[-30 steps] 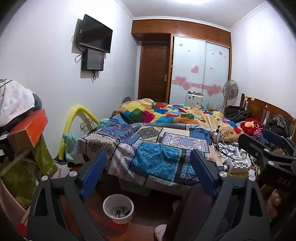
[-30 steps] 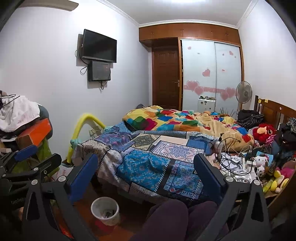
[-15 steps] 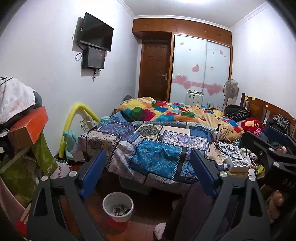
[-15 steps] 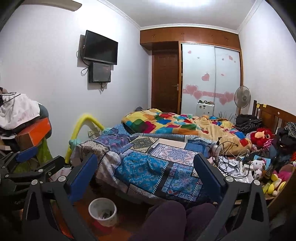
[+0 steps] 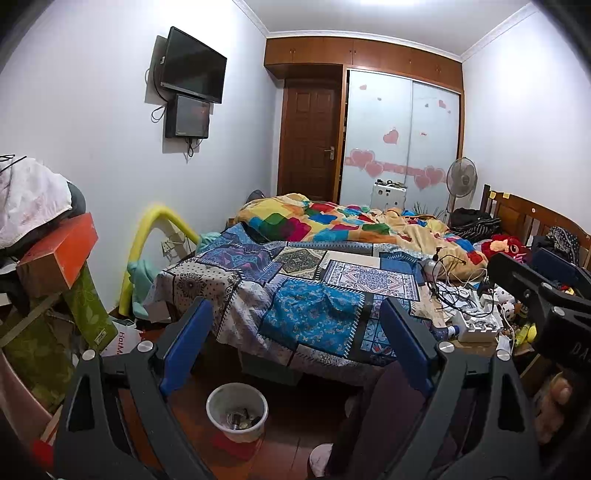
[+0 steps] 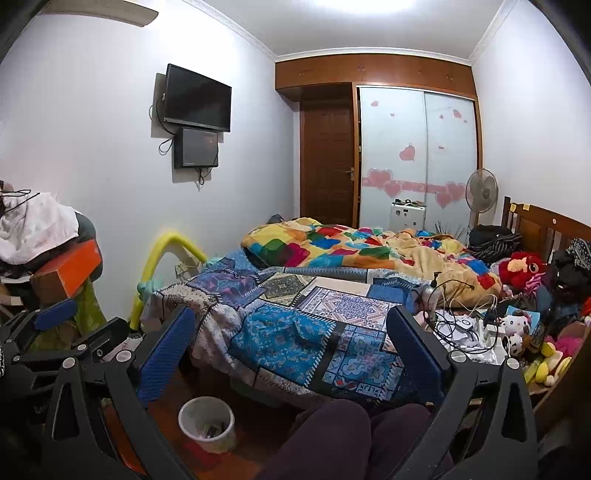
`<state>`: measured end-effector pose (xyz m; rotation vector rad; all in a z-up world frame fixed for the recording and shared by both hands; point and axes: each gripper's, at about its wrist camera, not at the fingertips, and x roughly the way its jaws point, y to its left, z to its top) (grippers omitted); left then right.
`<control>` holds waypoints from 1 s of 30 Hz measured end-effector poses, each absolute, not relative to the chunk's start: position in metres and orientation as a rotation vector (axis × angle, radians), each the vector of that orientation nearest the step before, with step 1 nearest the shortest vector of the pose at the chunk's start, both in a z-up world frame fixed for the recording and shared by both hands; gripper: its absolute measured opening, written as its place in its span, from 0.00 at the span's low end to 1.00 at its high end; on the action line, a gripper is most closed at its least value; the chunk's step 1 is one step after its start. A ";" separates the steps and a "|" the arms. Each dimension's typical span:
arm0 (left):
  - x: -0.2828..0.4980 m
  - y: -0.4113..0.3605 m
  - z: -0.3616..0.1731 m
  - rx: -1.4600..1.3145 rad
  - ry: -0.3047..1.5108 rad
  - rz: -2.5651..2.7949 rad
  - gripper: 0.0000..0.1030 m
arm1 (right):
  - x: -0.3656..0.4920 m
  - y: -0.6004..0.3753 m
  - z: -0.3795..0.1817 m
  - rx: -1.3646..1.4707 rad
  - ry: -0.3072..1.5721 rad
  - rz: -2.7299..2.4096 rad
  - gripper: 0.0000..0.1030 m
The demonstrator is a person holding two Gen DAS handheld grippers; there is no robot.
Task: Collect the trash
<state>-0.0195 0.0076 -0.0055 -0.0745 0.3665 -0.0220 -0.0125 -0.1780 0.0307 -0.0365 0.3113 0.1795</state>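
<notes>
Left wrist view: white trash bin [image 5: 237, 410] on the floor at 6 o'clock, trash inside, just short of the quilted bed [image 5: 314, 291]. Left claw [image 5: 295, 350] wide, empty. Right claw [image 6: 291, 358] wide, empty; bin at its 7 o'clock.

A lived-in home bedroom: a bed [image 5: 314, 295] under patchwork quilts fills mid-frame, a wall-mounted television [image 5: 194, 64] hangs upper left, and a heart-stickered sliding wardrobe [image 5: 402, 136] stands behind.

Pretty bright room, ceiling light [image 6: 364, 7] blown out up top, heavy fisheye bending at edges, dark vignetted corners, everything sharp.
</notes>
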 end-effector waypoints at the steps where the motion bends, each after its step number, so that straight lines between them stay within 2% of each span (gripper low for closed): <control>1: -0.020 0.008 -0.006 -0.074 0.366 -0.021 0.93 | -0.012 -0.178 0.030 -0.038 0.311 0.180 1.00; 13: -0.024 0.008 -0.001 -0.067 0.352 -0.013 0.98 | -0.014 -0.176 0.031 -0.038 0.314 0.184 1.00; 30: -0.027 0.009 0.004 -0.048 0.342 -0.027 0.99 | -0.015 -0.172 0.032 -0.037 0.315 0.182 1.00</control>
